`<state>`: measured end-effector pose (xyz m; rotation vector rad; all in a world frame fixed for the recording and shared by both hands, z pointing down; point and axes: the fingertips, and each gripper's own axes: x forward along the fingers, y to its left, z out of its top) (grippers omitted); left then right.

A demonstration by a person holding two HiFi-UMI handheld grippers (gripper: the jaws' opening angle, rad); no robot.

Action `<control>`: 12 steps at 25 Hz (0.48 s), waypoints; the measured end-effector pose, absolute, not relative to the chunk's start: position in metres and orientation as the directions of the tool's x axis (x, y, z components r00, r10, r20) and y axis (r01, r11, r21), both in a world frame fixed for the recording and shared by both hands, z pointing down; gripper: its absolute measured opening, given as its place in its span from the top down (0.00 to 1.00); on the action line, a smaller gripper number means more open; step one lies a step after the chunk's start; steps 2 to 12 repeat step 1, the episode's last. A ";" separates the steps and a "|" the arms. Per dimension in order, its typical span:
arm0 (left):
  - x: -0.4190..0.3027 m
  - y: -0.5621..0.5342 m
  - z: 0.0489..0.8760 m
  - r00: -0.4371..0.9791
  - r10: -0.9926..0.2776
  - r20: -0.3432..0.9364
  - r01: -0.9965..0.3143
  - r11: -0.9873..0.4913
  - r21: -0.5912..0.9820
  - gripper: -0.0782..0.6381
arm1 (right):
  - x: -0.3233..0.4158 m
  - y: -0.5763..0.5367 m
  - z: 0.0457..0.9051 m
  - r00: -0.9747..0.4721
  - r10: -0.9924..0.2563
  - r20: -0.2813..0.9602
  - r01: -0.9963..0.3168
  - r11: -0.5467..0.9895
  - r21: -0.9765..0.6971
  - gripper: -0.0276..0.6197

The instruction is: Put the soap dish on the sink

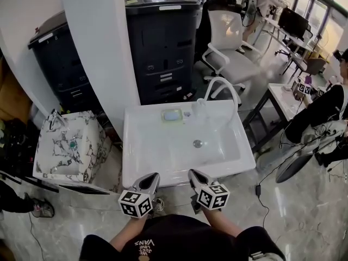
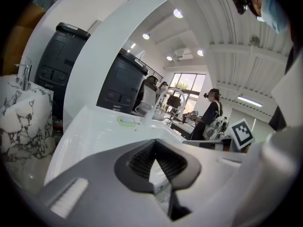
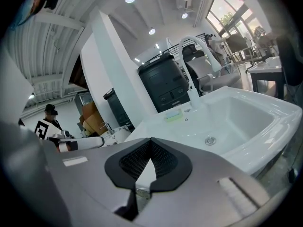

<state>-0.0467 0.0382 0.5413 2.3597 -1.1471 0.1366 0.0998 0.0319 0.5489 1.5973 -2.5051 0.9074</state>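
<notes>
The white sink (image 1: pixel 142 162) stands before me, with its curved faucet (image 1: pixel 222 86) at the back. A pale green soap dish (image 1: pixel 172 115) with a blue bar lies on the sink's back ledge, just left of the faucet. It also shows far ahead as the soap dish (image 2: pixel 127 120) in the left gripper view and the soap dish (image 3: pixel 173 115) in the right gripper view. My left gripper (image 1: pixel 153 178) and right gripper (image 1: pixel 192 174) hang side by side over the sink's near rim, far from the dish. Both are shut with nothing between the jaws.
A marble-patterned basin (image 1: pixel 68 145) stands to the left of the sink. Behind are a white pillar (image 1: pixel 103 42), dark cabinets (image 1: pixel 163 42) and a white office chair (image 1: pixel 231 45). A person (image 1: pixel 326 107) sits at the right beside a table (image 1: pixel 283 94).
</notes>
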 end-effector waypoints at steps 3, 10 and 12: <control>-0.045 0.037 0.539 0.642 -0.708 0.296 -0.756 -0.517 0.402 0.82 | 0.100 0.031 0.549 -0.470 -0.819 0.328 -0.839 0.299 -0.455 0.95; -0.045 0.037 0.539 0.642 -0.708 0.296 -0.756 -0.517 0.402 0.82 | 0.100 0.031 0.549 -0.470 -0.819 0.328 -0.839 0.299 -0.455 0.95; -0.045 0.037 0.539 0.642 -0.708 0.296 -0.756 -0.517 0.402 0.82 | 0.100 0.031 0.549 -0.470 -0.819 0.328 -0.839 0.299 -0.455 0.95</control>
